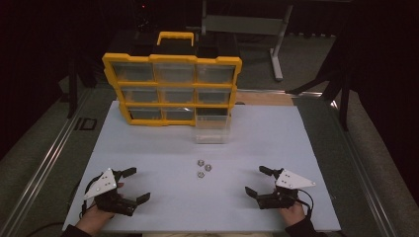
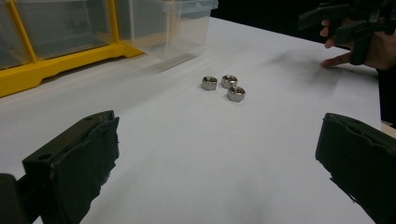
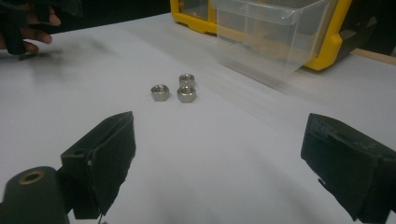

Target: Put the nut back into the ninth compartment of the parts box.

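Note:
Three steel hex nuts (image 1: 203, 167) lie close together on the white table (image 1: 163, 197), also seen as nuts (image 2: 223, 87) and nuts (image 3: 175, 90) in the gripper views. A clear plastic drawer (image 1: 212, 125) stands pulled out of the yellow organiser (image 1: 170, 89), just beyond the nuts. My left gripper (image 1: 135, 185) rests open at the near left, nothing between its jaws. My right gripper (image 1: 258, 180) rests open at the near right, likewise empty. Both point toward the nuts from a distance.
The yellow organiser with clear drawers stands upright at the table's far edge, handle on top. Dark floor and metal rails flank the table. In the left gripper view the other hand (image 2: 355, 42) holds its gripper at the top right.

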Demonstrator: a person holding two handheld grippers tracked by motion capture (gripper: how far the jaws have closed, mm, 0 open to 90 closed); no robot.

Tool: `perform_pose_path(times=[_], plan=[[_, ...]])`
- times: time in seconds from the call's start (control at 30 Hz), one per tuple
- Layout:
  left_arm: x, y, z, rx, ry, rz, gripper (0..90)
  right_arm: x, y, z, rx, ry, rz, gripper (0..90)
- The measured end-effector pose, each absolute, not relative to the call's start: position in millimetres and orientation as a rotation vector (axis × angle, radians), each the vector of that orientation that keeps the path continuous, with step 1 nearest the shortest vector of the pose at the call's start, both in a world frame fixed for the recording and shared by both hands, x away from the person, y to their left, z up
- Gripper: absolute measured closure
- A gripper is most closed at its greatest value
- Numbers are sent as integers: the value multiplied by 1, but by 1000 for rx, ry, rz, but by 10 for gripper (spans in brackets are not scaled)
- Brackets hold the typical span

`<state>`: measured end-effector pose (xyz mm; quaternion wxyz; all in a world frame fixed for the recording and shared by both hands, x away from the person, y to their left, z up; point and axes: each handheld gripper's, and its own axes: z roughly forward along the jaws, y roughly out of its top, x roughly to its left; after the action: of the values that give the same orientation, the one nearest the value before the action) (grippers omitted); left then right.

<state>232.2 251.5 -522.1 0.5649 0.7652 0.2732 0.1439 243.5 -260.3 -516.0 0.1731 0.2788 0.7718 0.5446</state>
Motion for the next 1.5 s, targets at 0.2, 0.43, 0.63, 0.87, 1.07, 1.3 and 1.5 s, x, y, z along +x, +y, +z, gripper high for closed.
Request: perform_pose_path(times=[0.2,0.43,0.63,0.87,1.07,1.3,1.5], plan=[[232,250,-521,1801,644,342,0,242,-261,-514,760,2175,1564,101],[232,249,-520,1801,644,341,0,242,-264,-514,770,2163,1582,101],[230,250,-520,1801,634,340,0,241,-262,-513,754,2160,1571,101],[230,248,-518,1805,620,335,0,242,-262,-512,752,2142,1559,101],[226,247,-502,1744,617,321,0,242,-261,-509,751,2097,1594,101],[229,238,-480,1756,597,295,0,244,-263,-505,759,2051,1635,101],[243,227,-458,1792,561,307,0,245,-264,-504,756,2041,1654,102]])
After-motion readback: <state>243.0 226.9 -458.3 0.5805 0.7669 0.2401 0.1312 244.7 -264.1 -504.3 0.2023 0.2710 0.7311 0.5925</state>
